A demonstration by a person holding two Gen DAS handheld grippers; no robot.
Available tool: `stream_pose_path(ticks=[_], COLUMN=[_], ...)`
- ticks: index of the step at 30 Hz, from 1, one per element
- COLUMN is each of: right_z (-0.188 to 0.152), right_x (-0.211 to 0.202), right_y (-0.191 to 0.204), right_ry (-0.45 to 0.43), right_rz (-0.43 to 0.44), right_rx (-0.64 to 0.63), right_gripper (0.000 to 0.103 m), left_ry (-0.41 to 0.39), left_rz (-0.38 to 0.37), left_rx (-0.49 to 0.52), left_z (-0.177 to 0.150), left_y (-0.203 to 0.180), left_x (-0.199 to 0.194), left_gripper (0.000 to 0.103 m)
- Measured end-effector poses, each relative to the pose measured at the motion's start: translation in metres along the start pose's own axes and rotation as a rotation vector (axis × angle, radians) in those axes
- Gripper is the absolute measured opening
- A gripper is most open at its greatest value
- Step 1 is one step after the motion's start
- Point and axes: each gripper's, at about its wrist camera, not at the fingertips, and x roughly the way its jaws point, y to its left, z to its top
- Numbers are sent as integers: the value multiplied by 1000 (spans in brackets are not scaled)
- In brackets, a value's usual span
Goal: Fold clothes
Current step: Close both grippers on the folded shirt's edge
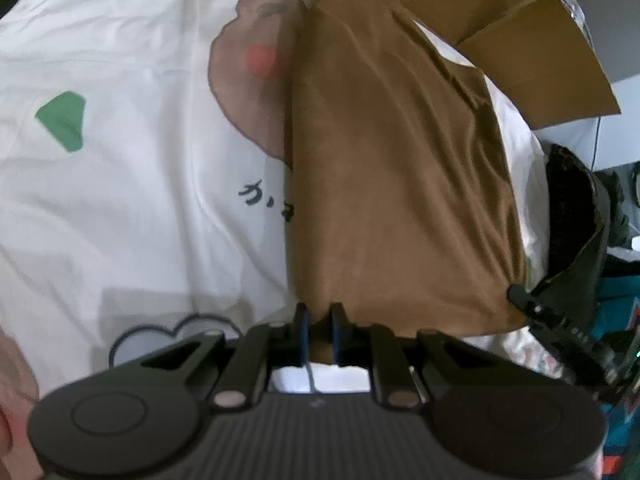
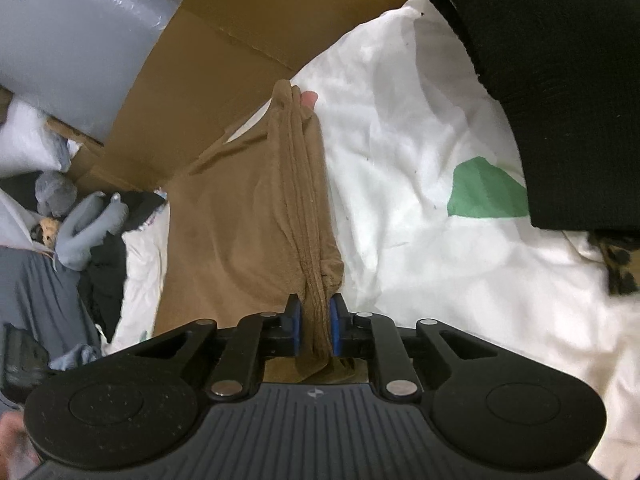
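A brown garment (image 1: 400,168) lies stretched over a white printed sheet (image 1: 120,200). In the left wrist view my left gripper (image 1: 319,322) is shut on the garment's near edge, with brown cloth pinched between the blue pads. In the right wrist view my right gripper (image 2: 315,312) is shut on a bunched, pleated edge of the same brown garment (image 2: 240,232), which runs away from the jaws as a ridge. Black linkage (image 1: 560,320) of the other gripper shows at the garment's lower right corner in the left wrist view.
An open cardboard box (image 2: 248,40) stands behind the garment. A black bag (image 1: 576,200) lies to the right. A black sleeve or cloth (image 2: 540,80) covers the upper right. A grey plush toy (image 2: 80,220) and a bubble-wrap roll (image 2: 72,40) sit at the left.
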Motion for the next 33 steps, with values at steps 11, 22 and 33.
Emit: stream_pose_path(ticks=[11, 22, 33], right_z=[-24, -66, -87], right_x=[-44, -88, -82], right_y=[2, -4, -28], right_ry=[37, 88, 106], right_rz=[-16, -63, -121], right_rx=[23, 63, 93], right_gripper=[13, 13, 17], left_ry=[64, 167, 238], left_rz=[17, 55, 126], left_rx=[53, 94, 145], left_z=[-21, -66, -76], left_y=[-6, -12, -7], left_x=[-18, -15, 30], left_gripper=[11, 11, 22])
